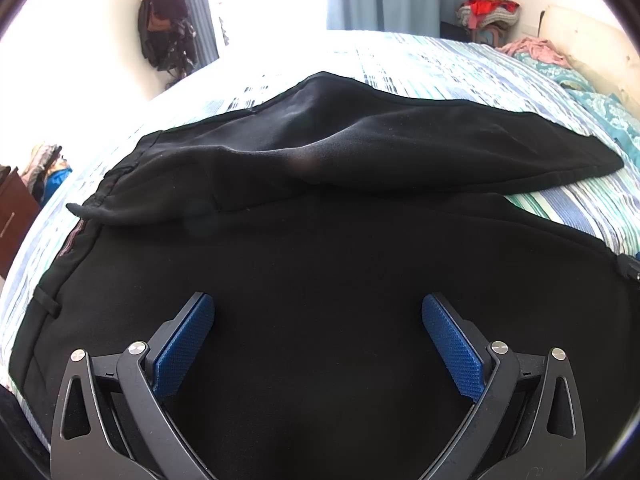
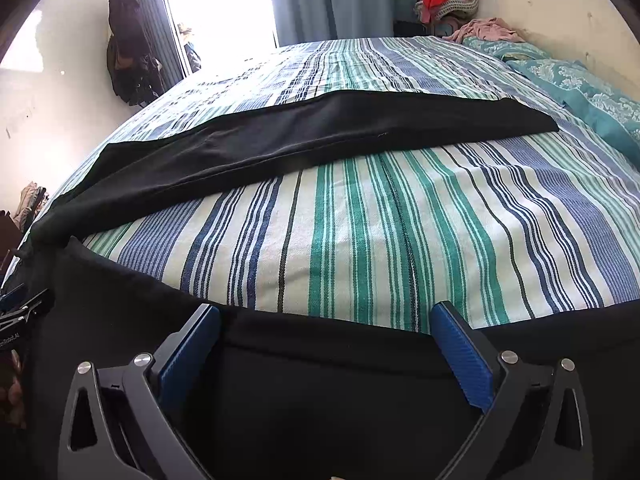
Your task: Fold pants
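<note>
Black pants (image 1: 320,248) lie spread on the striped bed (image 1: 560,208). In the left wrist view the far leg is bunched into a raised fold across the middle, and the near leg fills the foreground. My left gripper (image 1: 318,312) is open over the near leg, its blue pads wide apart. In the right wrist view the far leg (image 2: 304,140) lies flat across the bed (image 2: 380,232) and the near leg's edge (image 2: 320,344) runs between the fingers. My right gripper (image 2: 326,320) is open above that edge. The left gripper (image 2: 20,312) shows at the left edge.
Teal pillows (image 2: 580,88) lie at the bed's right side with a pink garment (image 2: 488,30) behind them. A pile of clothes (image 2: 444,2) sits in the far corner by blue curtains. Dark bags (image 2: 128,52) hang on the left wall. A brown cabinet (image 1: 14,216) stands at the left.
</note>
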